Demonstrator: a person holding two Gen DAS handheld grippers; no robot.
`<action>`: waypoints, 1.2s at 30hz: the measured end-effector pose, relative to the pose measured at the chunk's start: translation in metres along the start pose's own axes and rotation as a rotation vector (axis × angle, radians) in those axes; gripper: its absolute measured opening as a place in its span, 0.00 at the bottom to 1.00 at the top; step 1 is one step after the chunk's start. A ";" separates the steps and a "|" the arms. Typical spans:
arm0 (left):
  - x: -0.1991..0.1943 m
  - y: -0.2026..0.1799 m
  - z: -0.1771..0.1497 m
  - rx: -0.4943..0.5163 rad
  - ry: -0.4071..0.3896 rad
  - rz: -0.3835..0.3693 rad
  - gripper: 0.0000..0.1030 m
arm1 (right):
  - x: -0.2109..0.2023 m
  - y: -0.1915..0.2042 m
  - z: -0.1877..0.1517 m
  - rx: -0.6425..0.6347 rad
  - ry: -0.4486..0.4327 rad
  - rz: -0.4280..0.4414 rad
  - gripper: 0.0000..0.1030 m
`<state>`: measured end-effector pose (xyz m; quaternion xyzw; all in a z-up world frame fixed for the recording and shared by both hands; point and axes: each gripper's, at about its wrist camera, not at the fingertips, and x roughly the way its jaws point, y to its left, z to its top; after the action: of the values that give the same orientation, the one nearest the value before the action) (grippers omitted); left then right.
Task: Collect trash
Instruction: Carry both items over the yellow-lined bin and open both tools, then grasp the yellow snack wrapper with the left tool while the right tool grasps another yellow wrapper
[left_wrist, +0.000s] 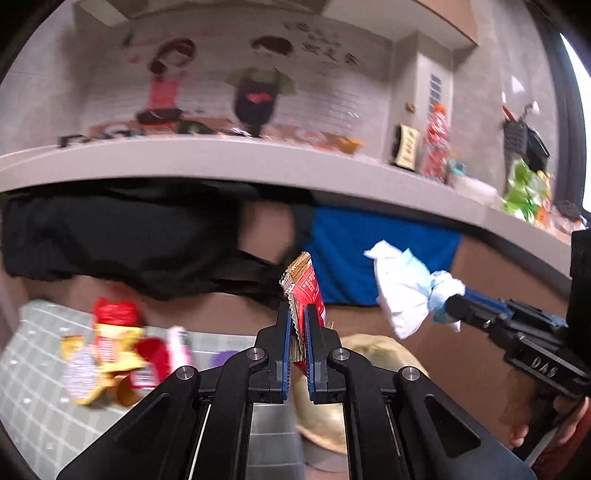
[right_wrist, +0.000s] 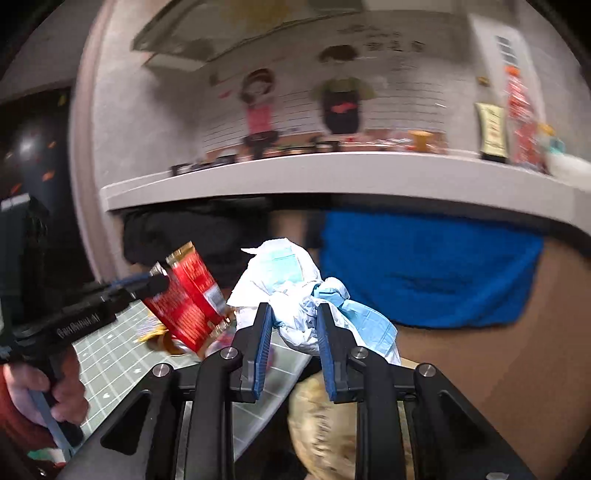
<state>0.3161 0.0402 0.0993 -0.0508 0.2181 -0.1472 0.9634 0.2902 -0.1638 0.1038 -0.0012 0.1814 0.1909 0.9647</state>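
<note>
Left gripper (left_wrist: 298, 314) nearly closed, pinching red wrapper (left_wrist: 305, 288) upright at 12 o'clock. Right gripper (right_wrist: 294, 317) part-closed on crumpled white-blue tissue wad (right_wrist: 295, 291), raised. More wrappers (left_wrist: 107, 350) on green grid mat (left_wrist: 33, 387) at 9 o'clock. Beyond: blue cloth (right_wrist: 424, 269), grey shelf (left_wrist: 229, 162), cartoon mural (left_wrist: 218, 81).

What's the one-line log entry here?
left gripper: shut on red wrapper | right gripper: shut on crumpled tissue | both aloft
</note>
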 end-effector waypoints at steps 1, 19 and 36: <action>0.014 -0.009 -0.002 0.004 0.020 -0.020 0.06 | 0.000 -0.011 -0.003 0.016 0.001 -0.017 0.22; 0.160 -0.028 -0.037 -0.105 0.314 -0.258 0.34 | 0.056 -0.117 -0.062 0.283 0.127 -0.039 0.35; 0.048 0.160 -0.001 -0.161 0.177 -0.080 0.34 | 0.101 -0.010 -0.026 0.147 0.214 0.006 0.33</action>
<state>0.3984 0.1781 0.0527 -0.1233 0.3111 -0.1714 0.9266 0.3718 -0.1381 0.0430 0.0496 0.2968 0.1789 0.9367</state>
